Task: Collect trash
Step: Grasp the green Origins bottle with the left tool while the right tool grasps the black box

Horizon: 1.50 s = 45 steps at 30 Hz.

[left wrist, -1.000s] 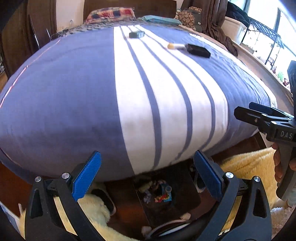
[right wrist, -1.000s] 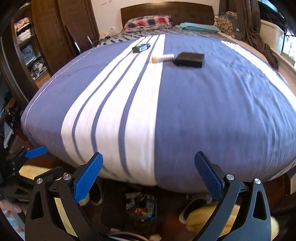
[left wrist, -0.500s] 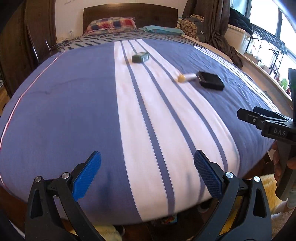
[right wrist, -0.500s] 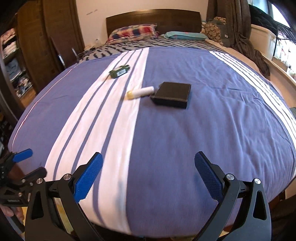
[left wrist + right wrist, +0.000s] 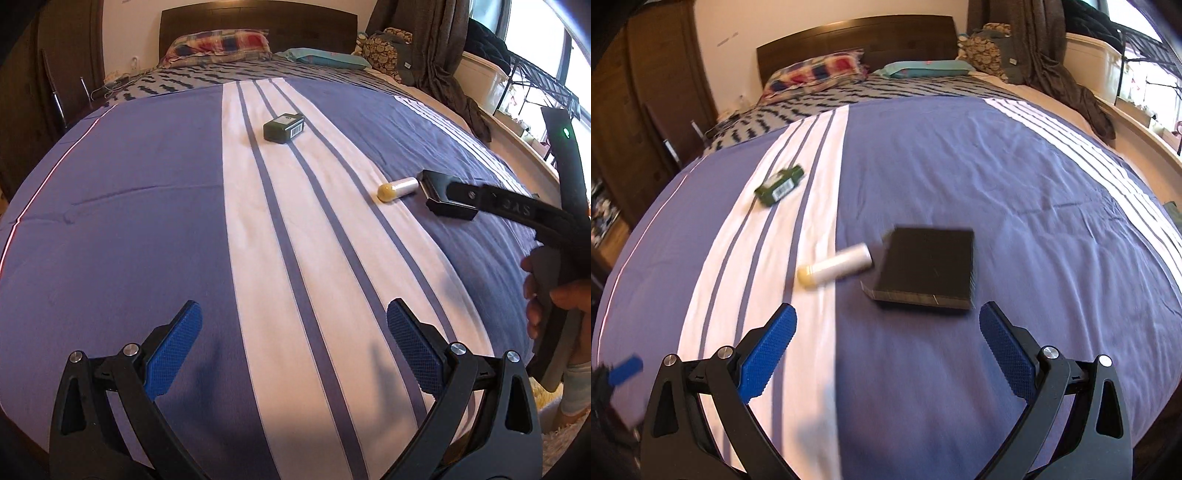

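Three items lie on the striped blue and white bedspread. A dark green box with a barcode sits far up the white stripe; it also shows in the right wrist view. A white tube with a yellow cap lies beside a flat black box; both show in the right wrist view, the tube left of the black box. My left gripper is open and empty over the near bedspread. My right gripper is open and empty, just short of the black box.
Pillows and a dark wooden headboard are at the far end. A wardrobe stands at left. Clothes and a window shelf are on the right. The right gripper's body crosses the left view.
Both grippers have risen from the foot of the bed and moved forward over the bedspread. The three items now look much nearer. The floor clutter below the bed is out of view.
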Available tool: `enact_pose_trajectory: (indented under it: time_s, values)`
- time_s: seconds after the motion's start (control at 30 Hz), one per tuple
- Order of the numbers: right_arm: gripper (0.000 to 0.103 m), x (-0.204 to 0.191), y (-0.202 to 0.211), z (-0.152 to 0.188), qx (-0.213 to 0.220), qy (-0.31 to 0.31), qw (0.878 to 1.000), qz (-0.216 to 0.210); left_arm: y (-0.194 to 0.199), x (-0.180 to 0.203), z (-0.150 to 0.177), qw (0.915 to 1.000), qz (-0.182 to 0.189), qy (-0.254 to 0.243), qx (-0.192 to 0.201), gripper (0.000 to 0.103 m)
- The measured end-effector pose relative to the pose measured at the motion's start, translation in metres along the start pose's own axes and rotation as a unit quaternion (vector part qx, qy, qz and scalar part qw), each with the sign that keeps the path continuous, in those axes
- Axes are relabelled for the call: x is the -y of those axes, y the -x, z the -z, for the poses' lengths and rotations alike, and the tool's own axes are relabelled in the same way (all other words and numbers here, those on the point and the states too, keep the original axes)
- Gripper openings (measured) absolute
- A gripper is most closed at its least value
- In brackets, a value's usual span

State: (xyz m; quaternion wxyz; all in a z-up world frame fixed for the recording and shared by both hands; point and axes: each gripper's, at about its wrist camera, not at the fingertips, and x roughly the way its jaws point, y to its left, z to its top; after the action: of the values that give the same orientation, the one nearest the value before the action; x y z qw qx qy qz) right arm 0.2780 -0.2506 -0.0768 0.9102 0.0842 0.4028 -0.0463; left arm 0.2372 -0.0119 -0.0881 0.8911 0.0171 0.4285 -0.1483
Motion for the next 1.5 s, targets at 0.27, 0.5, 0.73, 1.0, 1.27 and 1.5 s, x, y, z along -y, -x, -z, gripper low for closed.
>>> enact_pose_trajectory:
  time_s: [0.27, 0.5, 0.73, 1.0, 1.27, 1.5]
  values:
    - [0.099, -0.040, -0.038, -0.031, 0.002, 0.003, 1.000, 0.029, -0.011, -0.009, -0.018, 1.0000, 0.001, -0.006, 0.002, 0.095]
    - [0.099, -0.063, -0.065, -0.030, -0.032, 0.062, 0.993, 0.093, -0.020, -0.028, -0.041, 0.9999, 0.000, 0.009, 0.008, 0.095]
    - [0.099, -0.033, -0.077, -0.025, -0.049, 0.058, 0.987, 0.139, -0.045, -0.024, -0.074, 0.9997, -0.008, -0.019, 0.008, 0.095]
    - [0.100, 0.000, -0.069, -0.025, -0.059, 0.022, 0.992, 0.113, -0.090, -0.012, -0.122, 0.9985, -0.020, -0.051, 0.006, 0.095]
    - [0.100, 0.018, -0.078, -0.039, -0.082, -0.020, 0.994, 0.074, -0.144, -0.001, -0.163, 0.9961, -0.021, -0.085, 0.005, 0.095]
    - [0.100, 0.018, -0.084, -0.030, -0.105, -0.045, 0.994, 0.000, -0.195, -0.005, -0.198, 0.9960, -0.017, -0.087, -0.006, 0.095]
